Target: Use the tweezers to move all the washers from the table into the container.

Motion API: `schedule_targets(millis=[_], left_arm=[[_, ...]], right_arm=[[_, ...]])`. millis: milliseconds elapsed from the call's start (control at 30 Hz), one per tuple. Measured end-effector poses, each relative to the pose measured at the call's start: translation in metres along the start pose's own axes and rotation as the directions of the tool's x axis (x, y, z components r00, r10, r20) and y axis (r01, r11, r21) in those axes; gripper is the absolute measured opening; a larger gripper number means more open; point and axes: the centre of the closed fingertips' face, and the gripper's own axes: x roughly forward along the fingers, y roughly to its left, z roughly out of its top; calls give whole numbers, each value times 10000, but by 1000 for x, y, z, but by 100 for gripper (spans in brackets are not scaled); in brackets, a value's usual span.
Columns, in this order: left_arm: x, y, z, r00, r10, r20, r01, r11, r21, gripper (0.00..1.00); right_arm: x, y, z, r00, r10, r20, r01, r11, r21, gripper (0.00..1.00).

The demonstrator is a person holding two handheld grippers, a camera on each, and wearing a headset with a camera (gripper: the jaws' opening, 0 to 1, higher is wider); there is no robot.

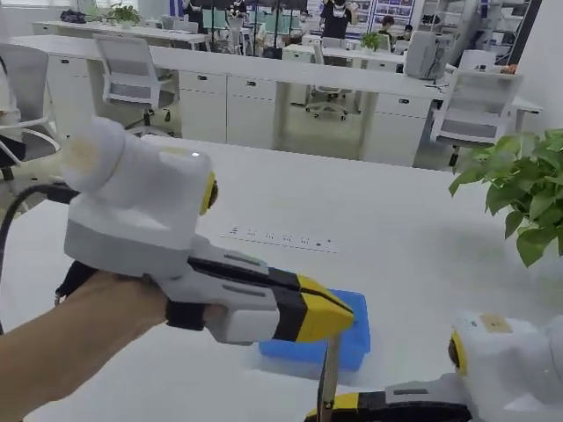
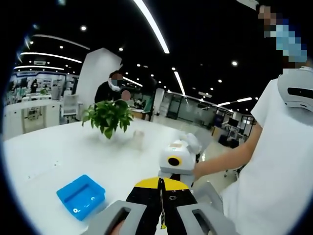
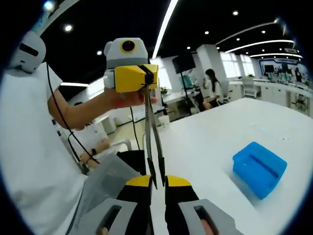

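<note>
A pair of thin metal tweezers (image 3: pixel 152 132) hangs down from my left gripper (image 3: pixel 145 76), which is shut on their top end. The two tips reach into the narrow gap of my right gripper (image 3: pixel 157 185), whose jaws stand slightly apart around the unsqueezed legs. In the head view the left gripper (image 1: pixel 339 316) is held over the blue container (image 1: pixel 356 345), the tweezers (image 1: pixel 332 374) drop from it, and the right gripper (image 1: pixel 339 411) comes in at the bottom edge. The left gripper view shows its jaws (image 2: pixel 160 188) closed on the tweezers (image 2: pixel 161 208).
The container (image 2: pixel 80 196) (image 3: pixel 258 169) sits on a wide white table (image 1: pixel 396 229) with a socket strip (image 1: pixel 281 237) behind it. A potted plant (image 1: pixel 519 193) stands at the right edge. Desks and office chairs fill the background.
</note>
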Motion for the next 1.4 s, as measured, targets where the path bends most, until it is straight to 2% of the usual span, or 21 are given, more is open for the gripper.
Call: schedule_targets(millis=[100, 200, 300, 333, 400, 467, 500, 600, 633, 700, 733, 833, 933, 967, 1000, 1067, 1133, 1167, 1233, 1333, 1400], left_arm=[[-1, -1, 1, 9997, -95, 232, 99, 9998, -188, 0], [-2, -1, 3, 9993, -84, 376, 88, 9999, -118, 0], [-4, -1, 4, 9988, -193, 441, 203, 9996, -216, 0], [-5, -1, 2, 9989, -219, 420, 229, 9995, -229, 0], [-7, 0, 0, 9993, -180, 321, 185, 9997, -168, 0], [-8, 3, -7, 10000, 6, 49, -6, 10000, 30, 0], [-8, 5, -11, 9999, 126, -113, -124, 9998, 181, 0], [-9, 10, -16, 9990, 365, -246, -356, 9987, 361, 0], [-10, 13, -19, 9982, 407, -450, -396, 9989, 265, 0], [-11, 21, -28, 9930, 631, -994, -609, 9978, 248, 0], [-12, 26, -33, 9863, 847, -1416, -797, 9960, 411, 0], [-11, 30, -41, 9759, 816, -2023, -751, 9964, 394, 3], [-12, 34, -53, 9536, 836, -2892, -636, 9949, 778, 5], [-12, 38, -56, 9478, 997, -3029, -738, 9927, 958, 6], [-11, 37, -62, 9398, 919, -3293, -620, 9930, 1002, 6], [-10, 36, -70, 9277, 806, -3645, -523, 9948, 870, 7], [-9, 36, -80, 9107, 653, -4078, -334, 9958, 849, 9], [-8, 37, -87, 8966, 728, -4368, -343, 9949, 954, 10], [-9, 41, -99, 8682, 867, -4887, -279, 9916, 1264, 9], [-5, 42, -108, 8598, 653, -5064, -158, 9947, 1014, 4], [-4, 43, -118, 8445, 615, -5321, -62, 9944, 1051, 2]], right_arm=[[-1, 0, 5, 9998, 115, 160, -116, 9999, 32, 11], [1, 2, 8, 9993, 285, 227, -280, 9994, -208, 5], [1, 6, 9, 9978, 604, 262, -605, 9982, 53, 4], [1, 8, 7, 9971, 747, 128, -746, 9972, -69, 3], [2, 5, 4, 9982, 588, -87, -591, 9977, -330, 1], [0, 0, -2, 9973, 293, -674, -341, 9968, -719, 0], [-1, -3, -7, 9938, 193, -1093, -298, 9950, -958, 0], [-1, -9, -11, 9850, -35, -1728, -209, 9901, -1391, 0], [-1, -10, -12, 9833, 10, -1819, -252, 9910, -1311, 0], [-2, -15, -19, 9710, -103, -2389, -257, 9887, -1474, 0], [-4, -18, -23, 9602, -236, -2784, -216, 9871, -1584, 0], [-6, -26, -29, 9365, -393, -3484, -296, 9813, -1903, 0], [-8, -33, -36, 9073, -611, -4160, -529, 9649, -2571, 0], [-7, -35, -36, 9043, -648, -4220, -576, 9609, -2710, 0], [-6, -35, -37, 9040, -619, -4230, -585, 9622, -2659, 0], [-6, -37, -39, 8955, -626, -4407, -655, 9607, -2696, 0], [-6, -41, -44, 8773, -761, -4739, -790, 9510, -2990, 0], [-6, -43, -48, 8658, -840, -4934, -909, 9430, -3201, 0], [-4, -43, -51, 8550, -769, -5129, -1072, 9413, -3200, 0], [-3, -45, -55, 8414, -808, -5343, -1238, 9336, -3362, 0], [-2, -48, -56, 8378, -820, -5398, -1276, 9319, -3397, 0]])
